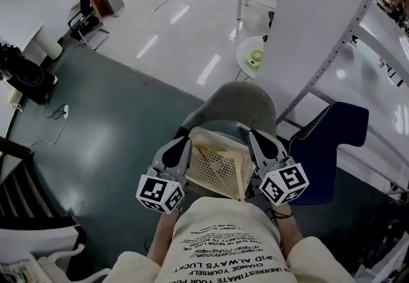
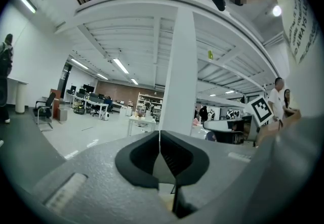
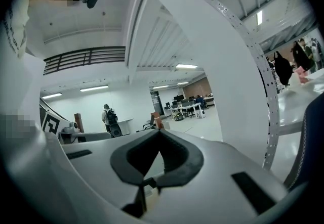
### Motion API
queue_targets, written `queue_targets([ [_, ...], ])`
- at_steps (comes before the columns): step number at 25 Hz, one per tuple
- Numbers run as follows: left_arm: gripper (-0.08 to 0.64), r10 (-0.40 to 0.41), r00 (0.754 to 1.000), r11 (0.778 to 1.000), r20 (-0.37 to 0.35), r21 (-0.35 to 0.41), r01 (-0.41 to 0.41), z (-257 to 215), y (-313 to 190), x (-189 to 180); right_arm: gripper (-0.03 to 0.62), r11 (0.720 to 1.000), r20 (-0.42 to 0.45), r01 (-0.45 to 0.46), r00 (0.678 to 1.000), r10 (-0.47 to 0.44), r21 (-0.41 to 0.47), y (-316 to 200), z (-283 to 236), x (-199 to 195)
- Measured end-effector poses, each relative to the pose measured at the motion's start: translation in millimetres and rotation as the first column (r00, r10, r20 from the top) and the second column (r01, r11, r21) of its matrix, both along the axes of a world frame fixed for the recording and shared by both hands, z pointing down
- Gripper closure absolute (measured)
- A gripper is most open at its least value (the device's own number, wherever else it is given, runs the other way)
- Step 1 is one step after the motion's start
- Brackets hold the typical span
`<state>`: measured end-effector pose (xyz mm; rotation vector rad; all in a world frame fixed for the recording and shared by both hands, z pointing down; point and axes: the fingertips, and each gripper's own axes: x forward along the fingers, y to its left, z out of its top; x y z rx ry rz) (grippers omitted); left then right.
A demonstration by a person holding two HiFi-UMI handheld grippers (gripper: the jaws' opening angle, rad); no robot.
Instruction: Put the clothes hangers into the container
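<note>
- Found no hangers in any view, so could not tell where they lay, which way they pointed or how their long axis ran.
- Judged hangers as light, stiff and thin, with hooks apt to snag; best pinched at the neck under the hook or at mid-bar.
- Saw the left claw (image 2: 159, 133) fully closed, pads meeting, with nothing between them.
- Saw the right claw (image 3: 159, 132) likewise closed on nothing.
- Held both claws close to the chest, pointing up and away from the body.
- Noted the basket (image 1: 220, 163), beige and perforated, between the two claws and tipped with a holed wall toward the head view; could not tell whether either claw touched it.
- Judged the basket light and slightly flexible; better taken by the rim.
- Noted a grey chair (image 1: 239, 106) just beyond the basket.
</note>
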<state>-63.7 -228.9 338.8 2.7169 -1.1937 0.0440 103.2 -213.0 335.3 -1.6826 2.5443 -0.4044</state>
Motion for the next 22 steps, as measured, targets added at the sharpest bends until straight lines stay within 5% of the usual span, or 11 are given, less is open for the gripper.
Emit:
queue_targets([
  [22,0.534,-0.006,1.000,1.000,0.018,-0.023,0.006,9,-3,-5,0.589,0.999,-0.023,-0.030,0.999,0.030,-0.032,1,13,2],
])
